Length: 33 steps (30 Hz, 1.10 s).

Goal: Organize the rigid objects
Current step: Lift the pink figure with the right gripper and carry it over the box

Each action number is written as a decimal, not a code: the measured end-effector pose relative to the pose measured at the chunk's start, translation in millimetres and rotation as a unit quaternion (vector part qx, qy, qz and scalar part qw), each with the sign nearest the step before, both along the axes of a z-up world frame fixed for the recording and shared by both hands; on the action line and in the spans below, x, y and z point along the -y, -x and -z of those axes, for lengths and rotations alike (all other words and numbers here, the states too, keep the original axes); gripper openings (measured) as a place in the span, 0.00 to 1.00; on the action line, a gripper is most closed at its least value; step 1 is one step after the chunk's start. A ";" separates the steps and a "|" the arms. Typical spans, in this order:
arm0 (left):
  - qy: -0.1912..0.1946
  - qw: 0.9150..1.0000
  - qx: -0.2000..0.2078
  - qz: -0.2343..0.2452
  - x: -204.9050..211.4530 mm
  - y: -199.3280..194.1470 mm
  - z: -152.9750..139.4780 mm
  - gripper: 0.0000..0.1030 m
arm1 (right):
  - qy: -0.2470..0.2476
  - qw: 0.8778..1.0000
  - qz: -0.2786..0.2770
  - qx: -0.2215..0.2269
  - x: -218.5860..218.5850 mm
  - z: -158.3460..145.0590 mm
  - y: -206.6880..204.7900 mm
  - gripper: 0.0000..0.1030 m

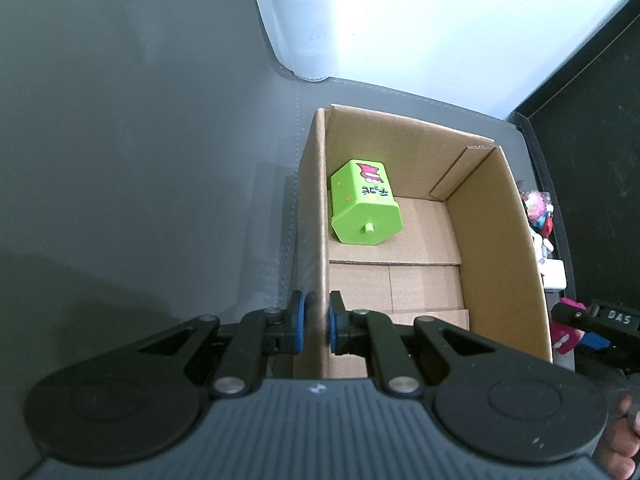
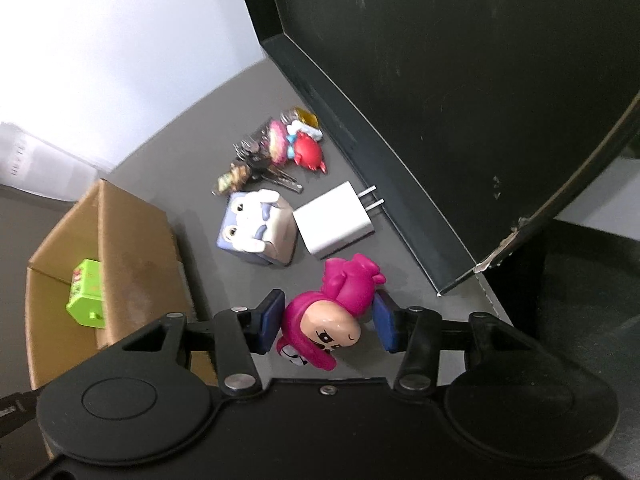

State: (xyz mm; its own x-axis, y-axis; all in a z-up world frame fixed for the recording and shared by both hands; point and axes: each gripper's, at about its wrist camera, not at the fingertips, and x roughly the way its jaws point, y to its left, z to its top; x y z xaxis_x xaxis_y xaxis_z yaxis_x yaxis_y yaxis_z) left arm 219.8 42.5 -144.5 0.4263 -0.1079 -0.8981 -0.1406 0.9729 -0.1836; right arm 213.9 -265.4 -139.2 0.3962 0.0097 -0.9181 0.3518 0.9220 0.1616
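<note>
An open cardboard box [image 1: 492, 240] stands on a grey mat, and a green hexagonal toy box [image 1: 364, 208] lies on its side inside it. My left gripper [image 1: 318, 312] is shut on the box's near left wall, one blue pad on each side. In the right wrist view the same box [image 2: 132, 264] and green toy [image 2: 86, 294] sit at the left. My right gripper [image 2: 328, 308] is shut on a pink hooded figurine [image 2: 340, 300], its pads pressing both sides, just right of the box. That figurine [image 1: 564, 336] also shows at the left view's right edge.
Beside the box lie a white plug charger [image 2: 334, 222], a lavender and white figure [image 2: 258, 228], a bunch of keys with charms [image 2: 276, 148] and a red crab toy [image 2: 308, 152]. A dark panel [image 2: 440, 80] borders them on the right. A white lettered container [image 1: 304, 20] stands behind the box.
</note>
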 end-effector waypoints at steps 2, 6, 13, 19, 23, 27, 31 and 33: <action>0.001 1.000 -0.001 0.000 -0.3 0.0 -0.6 0.10 | -0.002 1.000 -0.003 0.009 -0.7 -6.8 -0.3 0.46; 0.002 1.000 -0.001 0.001 -0.7 -0.6 -1.5 0.11 | 0.000 1.000 -0.012 0.027 -3.9 -22.6 -0.9 0.46; 0.008 1.000 0.000 0.003 -3.6 -0.4 -3.1 0.11 | -0.012 0.998 -0.027 0.054 -16.3 -43.3 -9.3 0.46; 0.017 1.000 0.006 -0.005 -6.0 0.0 -7.1 0.11 | -0.033 0.996 -0.044 0.072 -31.7 -58.5 -17.6 0.46; 0.021 1.000 0.015 -0.003 -6.3 0.8 -8.4 0.09 | -0.049 0.994 -0.059 0.084 -45.7 -66.4 -23.9 0.46; 0.023 1.000 0.018 -0.002 -6.9 0.1 -7.6 0.09 | -0.070 0.991 -0.077 0.088 -61.3 -70.1 -29.4 0.46; 0.024 0.999 0.020 -0.001 -7.8 1.1 -7.1 0.09 | -0.084 0.987 -0.100 0.091 -81.3 -72.1 -33.3 0.46; 0.025 0.999 0.021 0.000 -8.8 1.8 -7.4 0.09 | -0.092 0.985 -0.110 0.092 -89.6 -72.8 -34.4 0.46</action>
